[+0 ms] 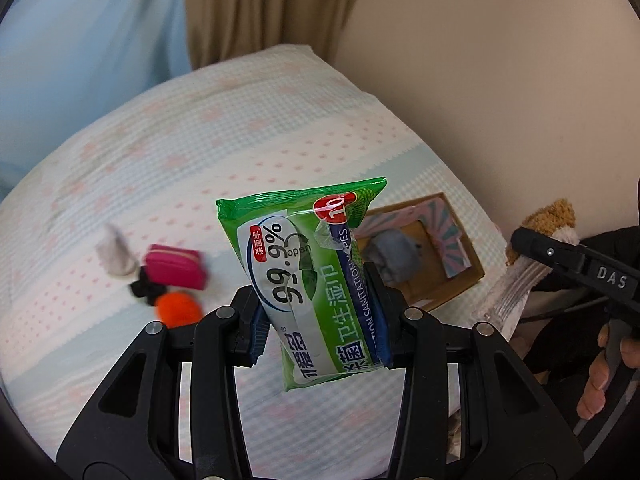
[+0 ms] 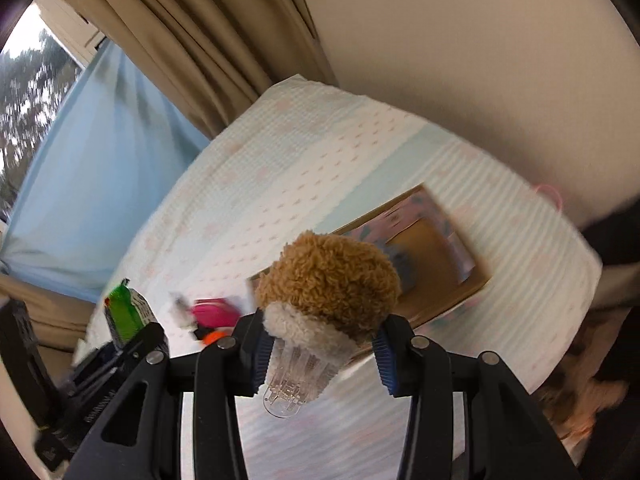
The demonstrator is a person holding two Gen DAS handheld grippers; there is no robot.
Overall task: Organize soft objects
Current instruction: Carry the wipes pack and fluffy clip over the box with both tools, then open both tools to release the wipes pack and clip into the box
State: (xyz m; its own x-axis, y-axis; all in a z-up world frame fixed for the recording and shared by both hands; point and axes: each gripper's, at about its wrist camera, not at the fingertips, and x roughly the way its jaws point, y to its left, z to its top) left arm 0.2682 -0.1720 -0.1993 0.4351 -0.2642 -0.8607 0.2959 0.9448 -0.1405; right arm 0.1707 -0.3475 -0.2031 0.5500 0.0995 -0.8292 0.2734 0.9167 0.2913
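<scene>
My left gripper (image 1: 320,320) is shut on a green pack of wet wipes (image 1: 308,276) and holds it above the bed. My right gripper (image 2: 322,354) is shut on a brown plush cupcake toy (image 2: 328,292) with a clear ridged base, held above the bed in front of the cardboard box (image 2: 444,276). The box (image 1: 432,256) holds a grey-blue soft item (image 1: 394,256). The right gripper and its toy (image 1: 548,216) also show at the right of the left wrist view. The wipes (image 2: 126,312) show at the left of the right wrist view.
On the bedspread (image 1: 200,152) lie a pink pouch (image 1: 176,266), an orange ball (image 1: 178,308), a black item (image 1: 146,288) and a white soft item (image 1: 114,252). A wall stands right, curtains behind. A person's hand (image 1: 608,368) holds the right gripper.
</scene>
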